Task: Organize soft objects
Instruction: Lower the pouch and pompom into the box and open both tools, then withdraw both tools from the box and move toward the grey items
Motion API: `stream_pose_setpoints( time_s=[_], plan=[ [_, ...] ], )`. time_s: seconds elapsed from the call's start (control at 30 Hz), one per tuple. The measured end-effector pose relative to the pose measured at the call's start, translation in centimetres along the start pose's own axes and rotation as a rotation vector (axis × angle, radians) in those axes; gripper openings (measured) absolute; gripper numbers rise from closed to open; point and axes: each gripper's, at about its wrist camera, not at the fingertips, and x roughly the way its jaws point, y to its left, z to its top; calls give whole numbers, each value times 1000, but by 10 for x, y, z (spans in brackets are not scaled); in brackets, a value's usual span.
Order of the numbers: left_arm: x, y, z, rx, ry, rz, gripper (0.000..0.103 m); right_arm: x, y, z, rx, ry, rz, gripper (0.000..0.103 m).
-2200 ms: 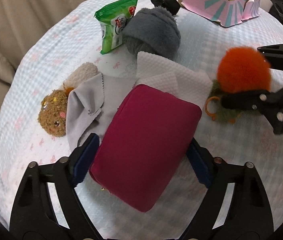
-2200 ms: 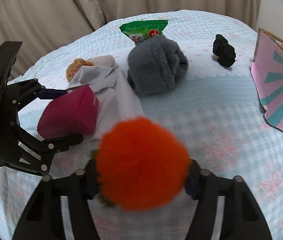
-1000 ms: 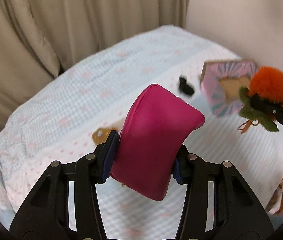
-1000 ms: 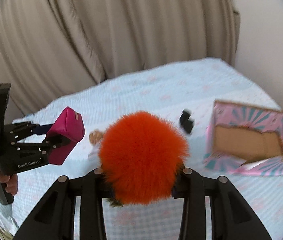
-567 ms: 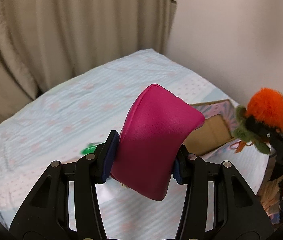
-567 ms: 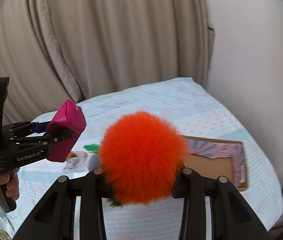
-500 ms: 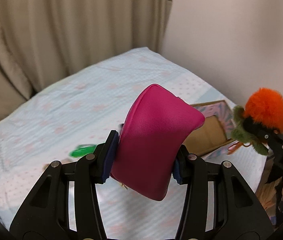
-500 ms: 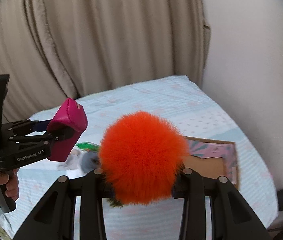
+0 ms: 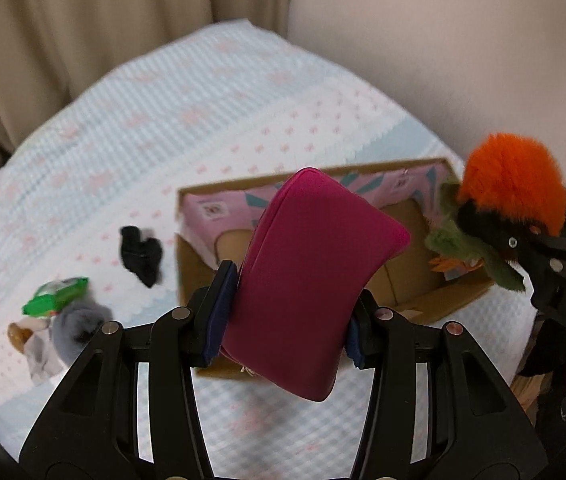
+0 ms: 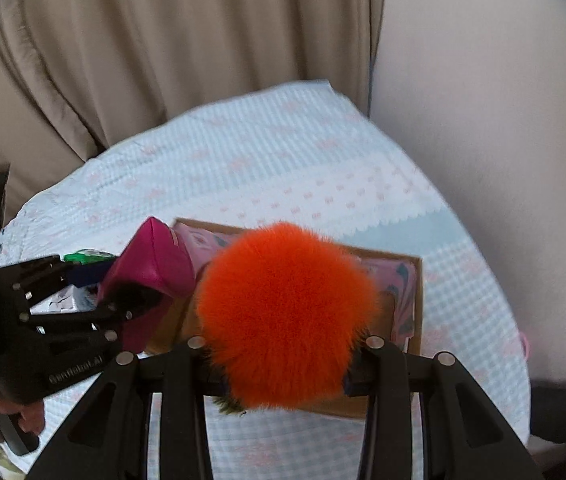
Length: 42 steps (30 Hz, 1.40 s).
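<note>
Magenta pouch (image 9: 307,280), long axis upright, clamped by left gripper (image 9: 285,320); right gripper (image 10: 283,364) grips orange pompom (image 10: 287,316).

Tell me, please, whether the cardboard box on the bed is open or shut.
Open: the cardboard box has flaps folded out and its brown interior exposed.

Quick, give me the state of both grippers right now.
Left gripper: jaws closed on the magenta pouch.
Right gripper: jaws closed on the orange pom-pom toy.
</note>
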Motion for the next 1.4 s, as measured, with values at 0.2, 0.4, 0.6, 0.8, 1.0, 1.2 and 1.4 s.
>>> stream_pose_setpoints(
  time_s=[0.2,0.4,0.6,0.8,1.0,1.2,1.4],
  plan=[
    [62,-2,10,10,113,27,44,61,-31,0,72,141,25,35],
    [90,-6,6,48,184,30,43,99,-44,-2,127,228,45,35],
    [79,-9,9,97,154,84,102,110,-52,0,193,247,85,85],
    [76,-3,10,95,174,93,103,106,-58,-2,207,216,84,103],
    [62,-5,13,76,155,75,103,94,-58,0,186,187,79,103],
    [37,-7,16,72,128,67,103,75,-56,7,181,168,77,103],
    [-8,-4,21,51,82,62,103,36,-46,19,171,124,62,103]
  ],
)
